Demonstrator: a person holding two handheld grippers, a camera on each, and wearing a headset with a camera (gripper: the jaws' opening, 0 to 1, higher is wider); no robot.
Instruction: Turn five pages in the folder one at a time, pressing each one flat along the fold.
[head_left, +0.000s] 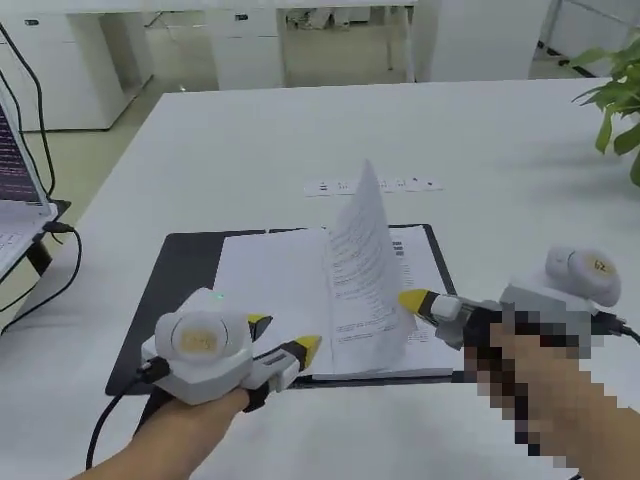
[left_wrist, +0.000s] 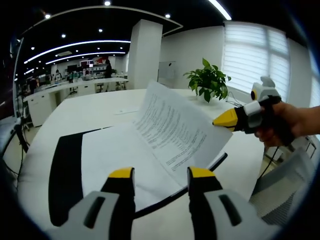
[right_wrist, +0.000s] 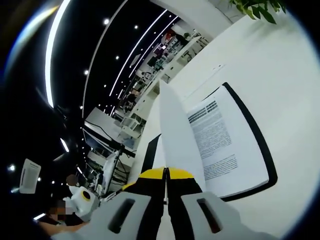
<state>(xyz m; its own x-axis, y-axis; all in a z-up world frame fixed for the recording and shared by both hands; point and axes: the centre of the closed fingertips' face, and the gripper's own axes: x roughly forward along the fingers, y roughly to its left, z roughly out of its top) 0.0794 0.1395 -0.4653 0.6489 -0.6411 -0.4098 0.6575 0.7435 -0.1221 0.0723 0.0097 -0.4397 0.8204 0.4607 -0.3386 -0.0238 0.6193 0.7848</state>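
Observation:
A black folder (head_left: 170, 290) lies open on the white table, with white sheets on both sides. One printed page (head_left: 362, 270) stands nearly upright over the fold. My right gripper (head_left: 415, 300) is shut on that page's lower outer edge; in the right gripper view the page (right_wrist: 175, 125) runs up from between the closed jaws of the gripper (right_wrist: 166, 173). My left gripper (head_left: 282, 335) hovers open at the folder's near edge, just left of the fold, holding nothing. The left gripper view has its yellow-tipped jaws (left_wrist: 161, 175) spread apart, the lifted page (left_wrist: 175, 130) beyond them.
A laptop (head_left: 15, 190) with cables sits at the table's left edge. A white power strip (head_left: 372, 185) lies behind the folder. A potted plant (head_left: 620, 100) stands at the far right. Desks and cabinets fill the room behind.

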